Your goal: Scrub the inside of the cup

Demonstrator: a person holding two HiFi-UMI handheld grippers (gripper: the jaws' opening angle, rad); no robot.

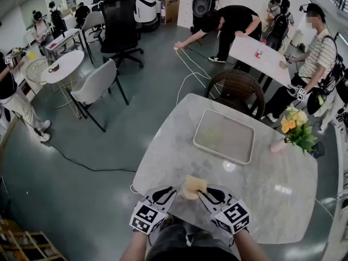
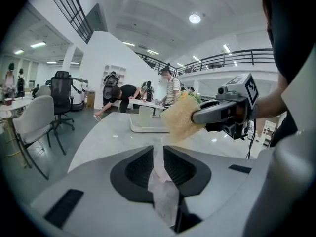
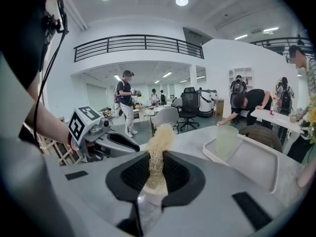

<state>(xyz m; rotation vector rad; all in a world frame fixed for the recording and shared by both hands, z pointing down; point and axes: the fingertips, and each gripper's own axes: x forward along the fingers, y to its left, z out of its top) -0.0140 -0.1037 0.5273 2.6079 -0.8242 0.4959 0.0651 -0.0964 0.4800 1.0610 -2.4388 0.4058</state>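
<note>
A pale green translucent cup (image 1: 213, 137) stands upright on a white tray (image 1: 239, 151) in the middle of the marble table. It also shows in the left gripper view, cup (image 2: 146, 116), and in the right gripper view, cup (image 3: 226, 139). Near the table's front edge my right gripper (image 1: 202, 192) is shut on a yellowish fibrous scrubber (image 1: 193, 186), which sticks up from its jaws, scrubber (image 3: 159, 141). My left gripper (image 1: 173, 190) sits just left of it with the jaws a narrow gap apart and nothing pinched. The scrubber (image 2: 180, 120) lies ahead of its tips.
A pink vase of yellow flowers (image 1: 296, 129) stands at the table's right edge. A dark wicker chair (image 1: 236, 88) is behind the table. A white chair (image 1: 95, 86), cables on the floor and several people at other tables lie further off.
</note>
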